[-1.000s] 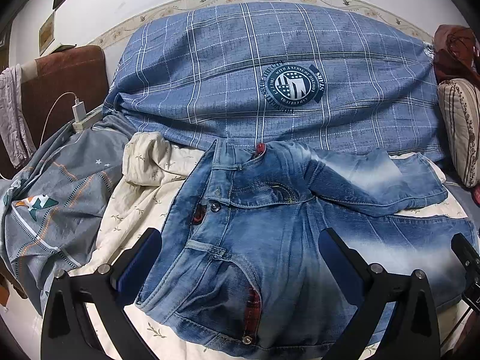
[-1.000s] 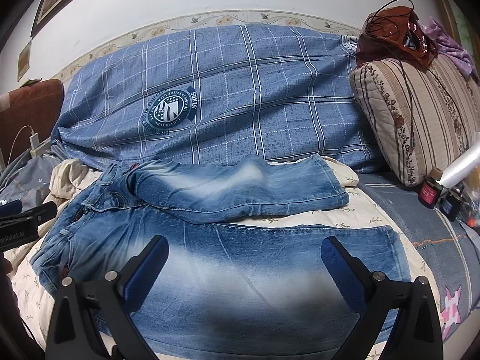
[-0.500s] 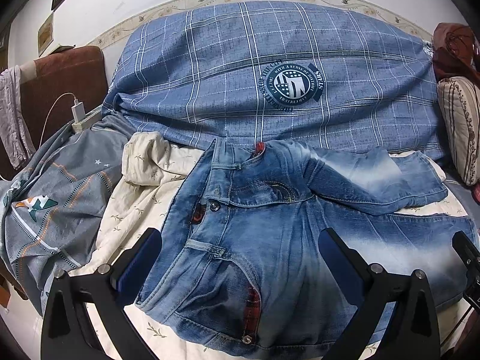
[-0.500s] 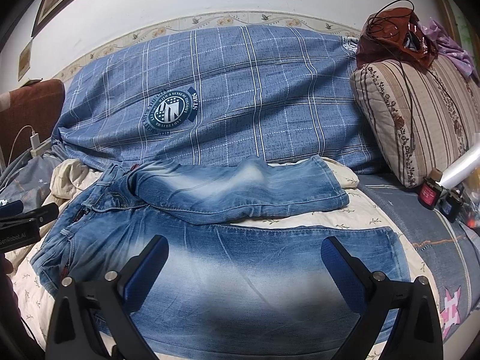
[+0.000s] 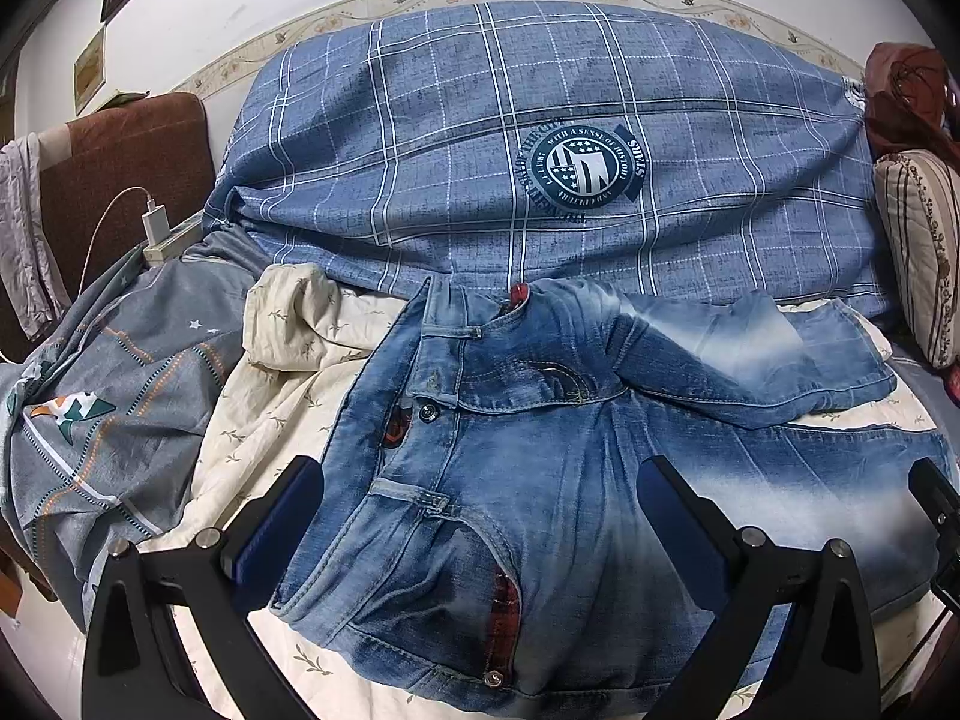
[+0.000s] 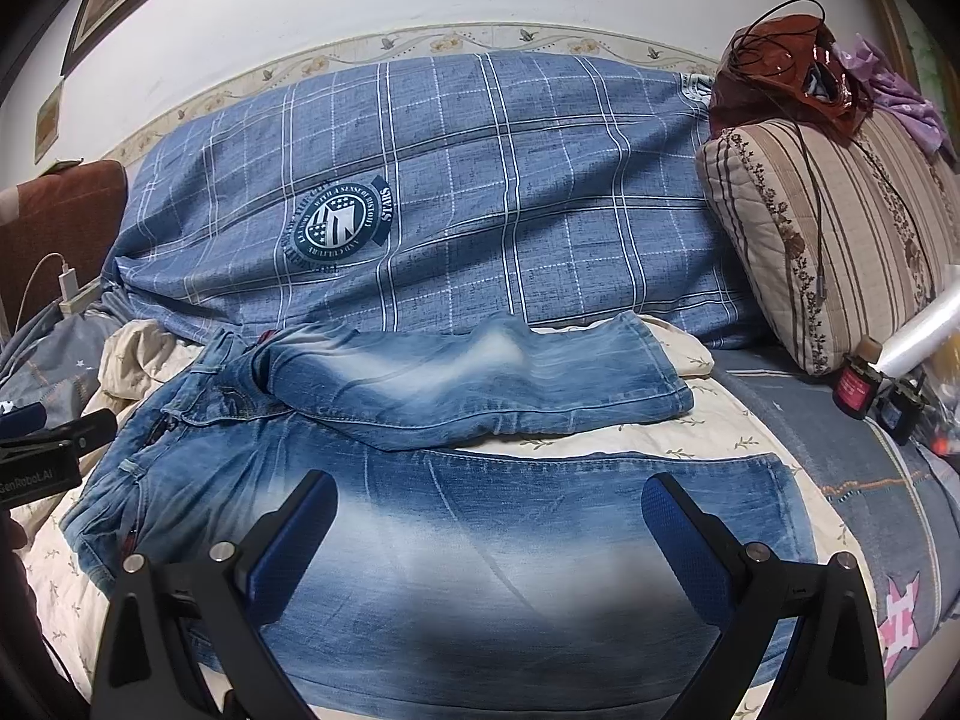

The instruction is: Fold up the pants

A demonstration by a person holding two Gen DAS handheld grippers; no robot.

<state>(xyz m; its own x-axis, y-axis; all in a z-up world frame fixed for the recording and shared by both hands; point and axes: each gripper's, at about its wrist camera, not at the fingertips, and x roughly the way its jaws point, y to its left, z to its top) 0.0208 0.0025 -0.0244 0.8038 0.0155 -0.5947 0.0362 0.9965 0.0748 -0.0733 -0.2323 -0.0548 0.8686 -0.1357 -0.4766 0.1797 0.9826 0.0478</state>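
Hovering my left gripper and right gripper, both wide open, empty, above jeans spread on bed. Denim looks heavy, limp; I judge waistband and hem best grip points.

The jeans lie flat across the bed's cream sheet, open from above. Behind them a plaid duvet rises like a wall. A striped cushion and small bottles crowd the right side; a grey quilt bunches left.
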